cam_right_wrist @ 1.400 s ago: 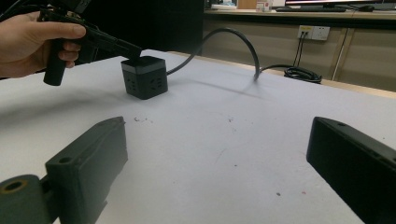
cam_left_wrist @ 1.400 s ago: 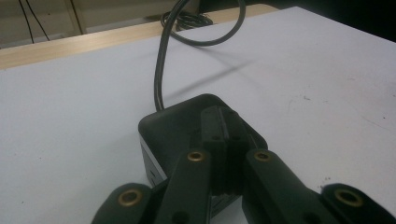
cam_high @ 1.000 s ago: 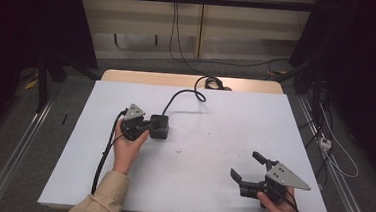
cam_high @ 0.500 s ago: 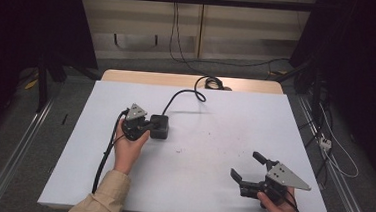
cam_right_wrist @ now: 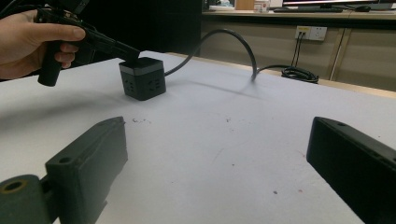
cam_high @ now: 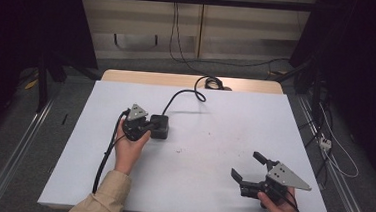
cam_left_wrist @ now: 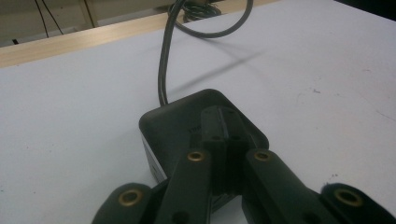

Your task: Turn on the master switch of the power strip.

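The black socket cube (cam_high: 160,126), with outlets on its side faces and a grey cable (cam_high: 181,96), sits left of centre on the white tabletop (cam_high: 207,157). The left gripper (cam_left_wrist: 223,126), jaws pressed together, rests on its top. The right gripper (cam_high: 250,167) is spread, well apart.

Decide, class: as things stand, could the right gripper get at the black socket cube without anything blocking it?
Probably yes. The right gripper has its fingers wide open, and bare table lies between it and the socket cube. The left gripper, shut, rests on the cube's top, leaving the near sides free.
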The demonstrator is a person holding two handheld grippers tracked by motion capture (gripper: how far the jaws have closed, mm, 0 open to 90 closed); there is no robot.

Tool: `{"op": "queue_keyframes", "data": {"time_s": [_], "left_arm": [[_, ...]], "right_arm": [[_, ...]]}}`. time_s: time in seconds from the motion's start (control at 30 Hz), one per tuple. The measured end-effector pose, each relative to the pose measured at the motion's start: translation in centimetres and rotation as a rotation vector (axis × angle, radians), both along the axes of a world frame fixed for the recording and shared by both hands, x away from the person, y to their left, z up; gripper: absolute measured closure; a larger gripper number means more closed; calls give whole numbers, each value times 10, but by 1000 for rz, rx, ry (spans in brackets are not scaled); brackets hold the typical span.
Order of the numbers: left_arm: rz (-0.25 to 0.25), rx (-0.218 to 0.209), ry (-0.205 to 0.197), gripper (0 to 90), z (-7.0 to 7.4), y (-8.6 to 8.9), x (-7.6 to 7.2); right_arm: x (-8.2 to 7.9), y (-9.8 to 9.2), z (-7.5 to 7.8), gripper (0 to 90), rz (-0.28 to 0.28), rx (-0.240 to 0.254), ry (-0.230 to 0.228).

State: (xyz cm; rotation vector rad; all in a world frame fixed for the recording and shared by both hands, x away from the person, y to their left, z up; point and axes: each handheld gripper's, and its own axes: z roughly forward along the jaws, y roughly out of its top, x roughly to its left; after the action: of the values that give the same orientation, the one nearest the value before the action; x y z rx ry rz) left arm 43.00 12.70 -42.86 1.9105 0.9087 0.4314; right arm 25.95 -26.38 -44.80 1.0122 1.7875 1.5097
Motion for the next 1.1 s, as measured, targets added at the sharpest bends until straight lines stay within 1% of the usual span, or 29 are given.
{"op": "queue_keyframes", "data": {"time_s": [0.17, 0.3, 0.37, 0.9, 0.93, 1.0, 1.03, 1.1], "left_arm": [[-1, 1, 1, 900, 0, 1, 0], [8, -21, 10, 900, -1, 1, 0], [9, -25, 10, 900, -1, 1, 0], [5, -27, 13, 900, 0, 3, 1], [7, -36, 16, 900, 0, 3, 0], [12, -36, 15, 899, 1, 3, 0], [18, -32, 13, 893, 1, 4, 0], [21, -40, 17, 861, 1, 5, 0]], "right_arm": [[0, 0, 0, 45, 1, -1, -1], [0, 0, 0, 45, 3, -2, -1], [0, 1, 0, 45, 4, -2, -1], [0, 1, 0, 45, 7, -3, -1], [0, 1, 1, 45, 8, -3, -1], [0, 1, 1, 45, 7, -3, -2], [0, 1, 1, 45, 7, -3, -2], [0, 1, 1, 45, 9, -1, -3]]}}
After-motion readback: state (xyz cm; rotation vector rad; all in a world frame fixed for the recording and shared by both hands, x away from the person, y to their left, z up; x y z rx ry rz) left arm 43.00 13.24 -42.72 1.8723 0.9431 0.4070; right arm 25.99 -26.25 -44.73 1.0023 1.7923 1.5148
